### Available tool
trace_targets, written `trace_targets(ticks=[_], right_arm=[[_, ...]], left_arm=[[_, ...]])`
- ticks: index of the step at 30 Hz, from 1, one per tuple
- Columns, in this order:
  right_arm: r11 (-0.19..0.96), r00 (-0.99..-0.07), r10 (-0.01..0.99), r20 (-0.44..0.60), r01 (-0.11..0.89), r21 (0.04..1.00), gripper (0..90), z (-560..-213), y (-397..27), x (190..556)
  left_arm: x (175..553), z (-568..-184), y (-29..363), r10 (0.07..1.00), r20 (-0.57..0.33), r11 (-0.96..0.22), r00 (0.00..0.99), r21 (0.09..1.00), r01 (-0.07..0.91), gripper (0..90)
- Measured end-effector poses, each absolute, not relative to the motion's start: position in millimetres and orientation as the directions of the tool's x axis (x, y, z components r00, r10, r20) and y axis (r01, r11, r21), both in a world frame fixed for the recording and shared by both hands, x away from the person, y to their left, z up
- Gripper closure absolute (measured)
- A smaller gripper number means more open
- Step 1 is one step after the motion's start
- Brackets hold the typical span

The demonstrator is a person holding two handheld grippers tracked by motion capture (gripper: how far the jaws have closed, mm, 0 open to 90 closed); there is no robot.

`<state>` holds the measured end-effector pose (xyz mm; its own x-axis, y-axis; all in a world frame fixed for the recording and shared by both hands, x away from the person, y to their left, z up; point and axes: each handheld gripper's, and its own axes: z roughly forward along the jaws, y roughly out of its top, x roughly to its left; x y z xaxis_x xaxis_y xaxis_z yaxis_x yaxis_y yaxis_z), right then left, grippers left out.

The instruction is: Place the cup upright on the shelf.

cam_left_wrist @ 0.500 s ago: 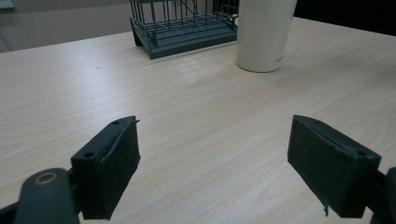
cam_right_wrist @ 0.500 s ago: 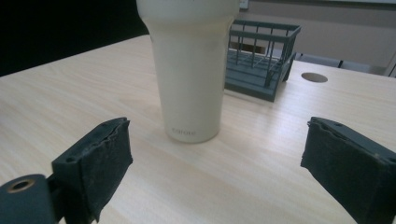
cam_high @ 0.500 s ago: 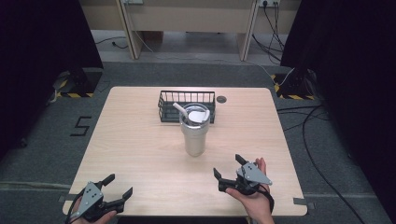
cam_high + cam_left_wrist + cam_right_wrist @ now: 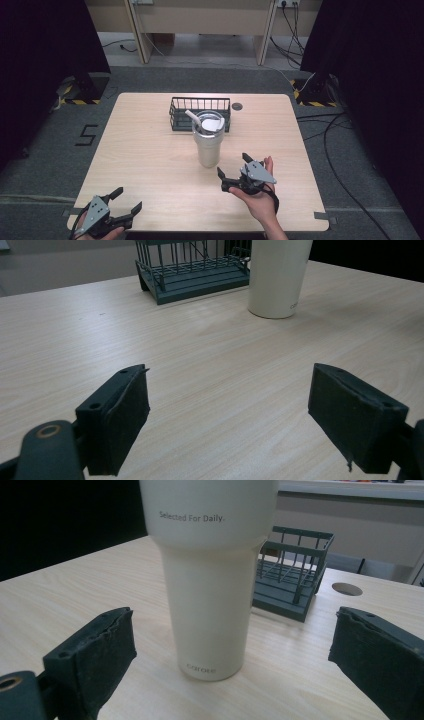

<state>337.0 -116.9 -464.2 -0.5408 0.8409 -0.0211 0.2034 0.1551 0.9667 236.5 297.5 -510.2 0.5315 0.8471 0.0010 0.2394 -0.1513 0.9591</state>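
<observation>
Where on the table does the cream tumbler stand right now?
In the high view the cream tumbler stands upright mid-table, just before the wire basket.

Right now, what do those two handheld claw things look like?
Each is black. The left gripper and right gripper carry a grey three-cornered plate on top. Each has two black jaws with blocky, worn pads. A black strap or cable loops at the right wrist. No sleeves show.

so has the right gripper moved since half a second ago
Yes. The right gripper has moved forward, toward the tumbler, which stands where it was.
</observation>
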Motion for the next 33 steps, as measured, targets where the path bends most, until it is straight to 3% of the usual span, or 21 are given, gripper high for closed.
trace_targets(ticks=[33], right_arm=[[0.198, -0.562, 0.826, -0.038, 0.227, 0.954, 5.6, -473, -67, 397]], left_arm=[[236, -509, 300, 0.846, 0.002, -0.15, 0.534, 0.961, 0.233, 15.8]])
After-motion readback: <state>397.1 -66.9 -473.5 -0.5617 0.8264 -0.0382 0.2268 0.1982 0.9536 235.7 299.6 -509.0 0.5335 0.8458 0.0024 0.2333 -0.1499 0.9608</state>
